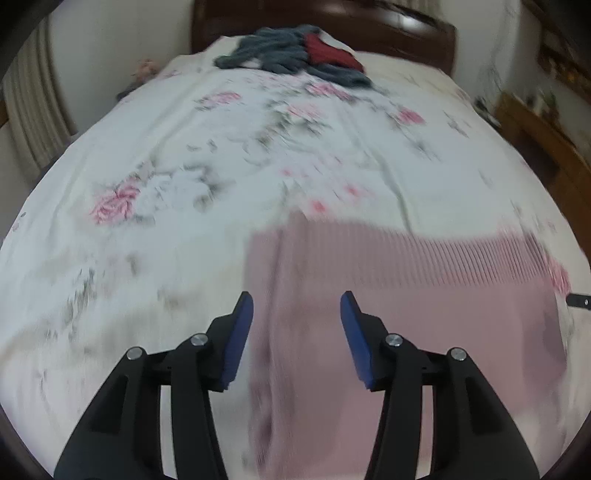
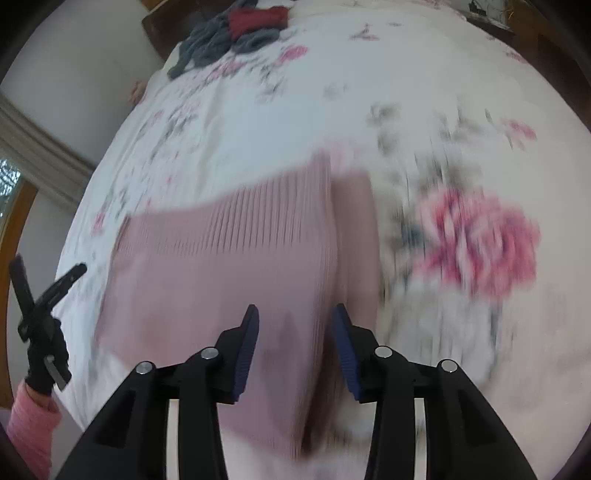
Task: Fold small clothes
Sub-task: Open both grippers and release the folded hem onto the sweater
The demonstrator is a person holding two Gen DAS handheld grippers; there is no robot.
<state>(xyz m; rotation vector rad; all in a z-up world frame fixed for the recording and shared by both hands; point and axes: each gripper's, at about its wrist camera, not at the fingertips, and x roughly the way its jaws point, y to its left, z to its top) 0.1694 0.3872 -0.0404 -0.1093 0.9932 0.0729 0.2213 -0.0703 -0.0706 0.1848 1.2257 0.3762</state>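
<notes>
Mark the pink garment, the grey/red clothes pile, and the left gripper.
pink garment (image 2: 229, 266), right wrist view, ribbed middle panel.
clothes pile (image 1: 280, 51), left wrist view, grey knit part.
left gripper (image 1: 296, 308), left wrist view, midway between open fingertips.

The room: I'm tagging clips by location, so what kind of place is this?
Most likely a bedroom: a bed with a floral sheet, a dark wooden headboard, and a pink garment laid out on it.

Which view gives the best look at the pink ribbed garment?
The right wrist view: the pink ribbed garment fills mid-frame, its ribbing and both side edges visible, lying on the floral sheet. The left wrist view shows it more blurred, extending toward the right of the frame.
</notes>
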